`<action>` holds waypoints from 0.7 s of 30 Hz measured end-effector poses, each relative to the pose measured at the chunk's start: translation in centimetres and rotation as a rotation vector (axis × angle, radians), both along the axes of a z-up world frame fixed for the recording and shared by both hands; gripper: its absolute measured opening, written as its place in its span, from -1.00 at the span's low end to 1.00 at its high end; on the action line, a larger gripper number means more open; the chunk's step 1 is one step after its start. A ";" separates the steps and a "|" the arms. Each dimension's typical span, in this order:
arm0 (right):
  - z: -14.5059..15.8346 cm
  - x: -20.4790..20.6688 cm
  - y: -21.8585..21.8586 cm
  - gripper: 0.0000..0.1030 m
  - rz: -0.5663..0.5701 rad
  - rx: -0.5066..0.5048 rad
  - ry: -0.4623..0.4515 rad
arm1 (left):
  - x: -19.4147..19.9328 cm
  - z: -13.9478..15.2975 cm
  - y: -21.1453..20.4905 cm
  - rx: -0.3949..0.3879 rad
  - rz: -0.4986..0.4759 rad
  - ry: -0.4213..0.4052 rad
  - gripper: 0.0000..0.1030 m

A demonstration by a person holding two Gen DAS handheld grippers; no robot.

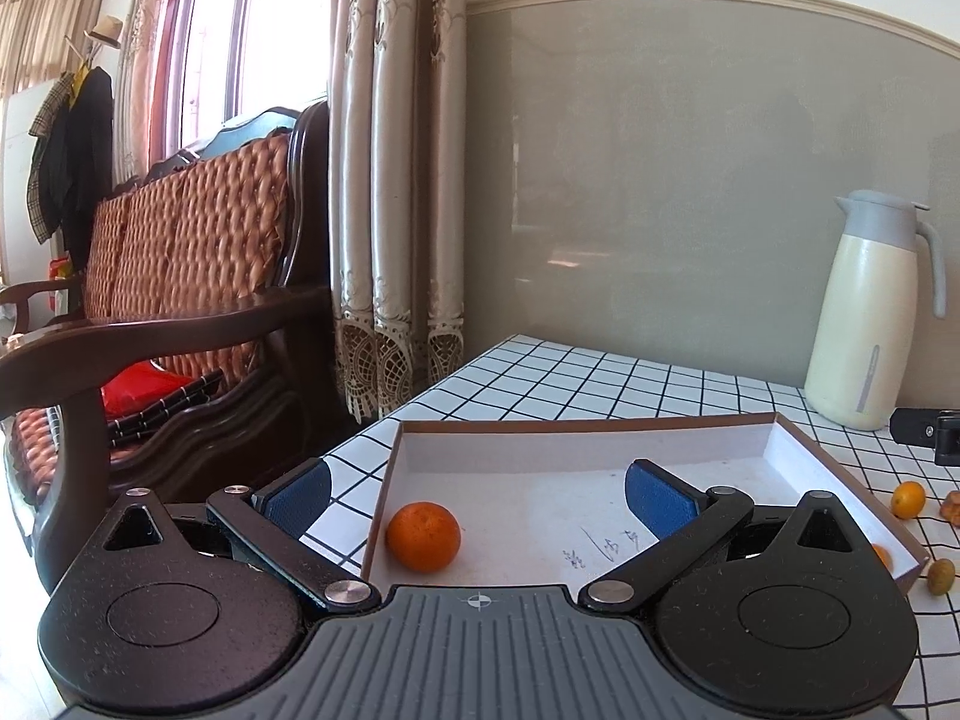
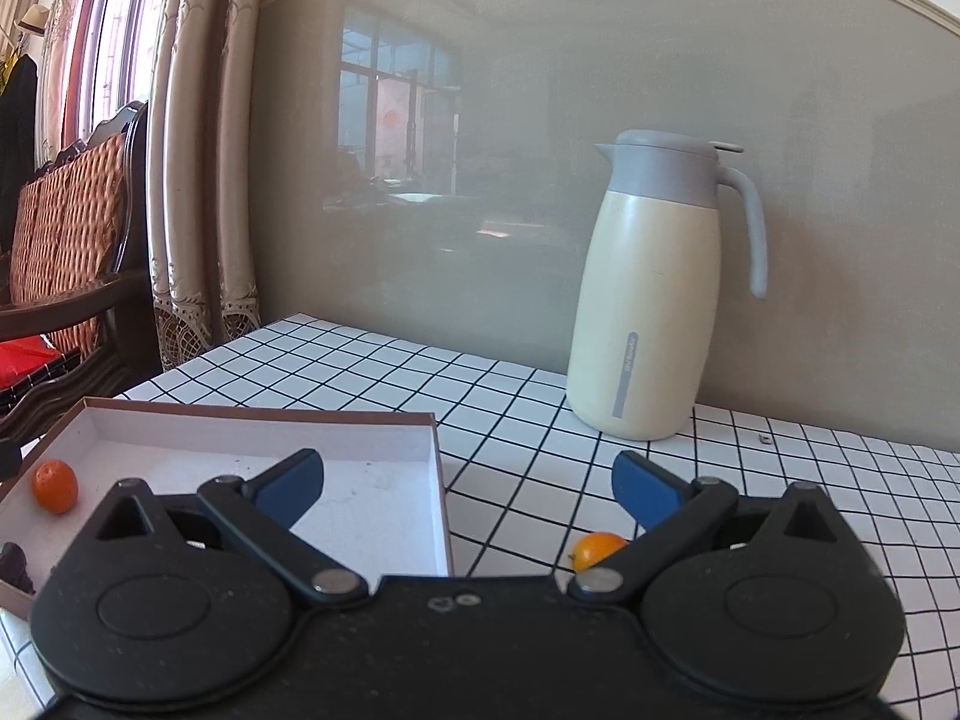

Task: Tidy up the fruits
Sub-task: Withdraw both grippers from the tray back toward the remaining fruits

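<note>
A shallow white box with a brown rim (image 1: 600,420) lies on the checked table. An orange (image 1: 423,536) sits in its near left corner, and another orange bit (image 1: 881,553) peeks out at its near right corner. My left gripper (image 1: 477,492) hangs open just above the box, nothing between its blue pads. In the right wrist view the same box (image 2: 270,414) holds the orange (image 2: 55,485) and a dark item (image 2: 15,564) at its near edge. My right gripper (image 2: 468,480) is open over the box's right rim. A small orange fruit (image 2: 594,547) lies on the table by its right finger.
A cream thermos jug with a grey lid (image 2: 654,300) stands at the back of the table near the wall. Right of the box lie a small orange fruit (image 1: 907,499), a brownish fruit (image 1: 951,507) and a greenish one (image 1: 940,576). A wooden sofa (image 1: 180,276) stands left of the table.
</note>
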State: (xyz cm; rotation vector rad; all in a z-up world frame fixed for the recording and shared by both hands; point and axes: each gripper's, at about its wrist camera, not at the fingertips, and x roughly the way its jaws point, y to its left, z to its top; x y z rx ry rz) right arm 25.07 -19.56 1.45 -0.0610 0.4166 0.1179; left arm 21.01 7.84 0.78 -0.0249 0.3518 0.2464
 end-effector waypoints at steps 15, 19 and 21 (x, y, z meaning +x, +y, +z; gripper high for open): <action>0.1 -5.9 -3.7 0.89 -0.066 0.014 0.001 | -5.2 0.7 -2.8 0.004 -0.068 -0.018 1.00; 0.0 -7.8 -4.6 0.89 -0.078 -0.001 -0.006 | -6.4 0.9 -3.4 -0.013 -0.092 -0.026 1.00; 0.0 -8.7 -4.8 0.89 -0.081 -0.013 -0.009 | -6.9 1.0 -3.7 -0.022 -0.102 -0.038 1.00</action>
